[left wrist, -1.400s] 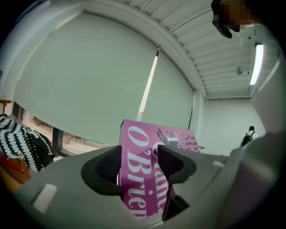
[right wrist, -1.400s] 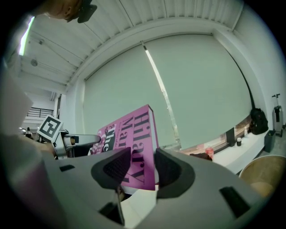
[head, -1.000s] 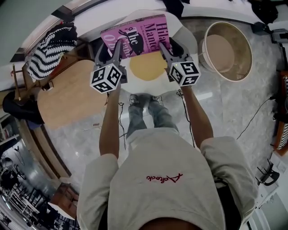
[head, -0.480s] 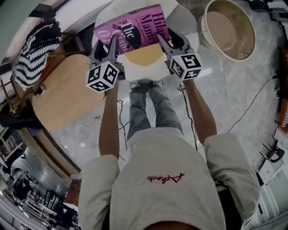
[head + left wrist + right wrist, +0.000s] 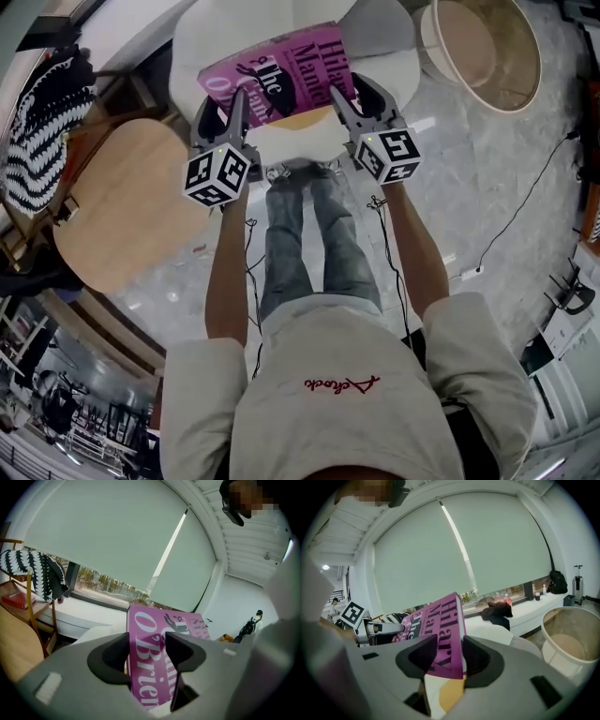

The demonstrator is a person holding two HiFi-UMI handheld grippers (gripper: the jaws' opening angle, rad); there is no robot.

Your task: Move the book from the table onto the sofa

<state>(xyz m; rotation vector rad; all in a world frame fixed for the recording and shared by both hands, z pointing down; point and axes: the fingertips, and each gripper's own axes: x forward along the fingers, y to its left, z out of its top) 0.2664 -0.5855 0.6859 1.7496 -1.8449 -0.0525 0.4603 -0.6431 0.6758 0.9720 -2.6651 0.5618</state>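
Comparing with a second ago: pink book [image 5: 281, 75] sits lower over the white sofa [image 5: 234, 28], both claws came down with it. Yellow cushion [image 5: 314, 117] was a full round patch below the book, now only a sliver shows under the book's near edge. Sofa fills more of the top of the head view. Round wooden counter [image 5: 122, 206] slid toward left-centre, tan tub [image 5: 478, 47] pushed further into the upper right corner. Grip on the book unchanged.

Book now: top centre of the head view, cover up, tilted, carried between the two claws, off the counter. Can't tell if it touches the sofa or cushion.

Left claw [image 5: 228, 111]: pinching the book's left edge. In the left gripper view the jaws [image 5: 146, 641] stand part-way apart, only as wide as the book [image 5: 150, 677], dark pads pressed on both faces.

Right claw [image 5: 349, 94]: pinching the right edge. In the right gripper view the jaws [image 5: 456, 651] are also part-way apart, pads clamped on the book [image 5: 440, 620]; cushion [image 5: 452, 691] shows just below.

Striped black-and-white cloth [image 5: 42, 131] far left, well apart from the book. Person's arms and legs fill the lower centre.
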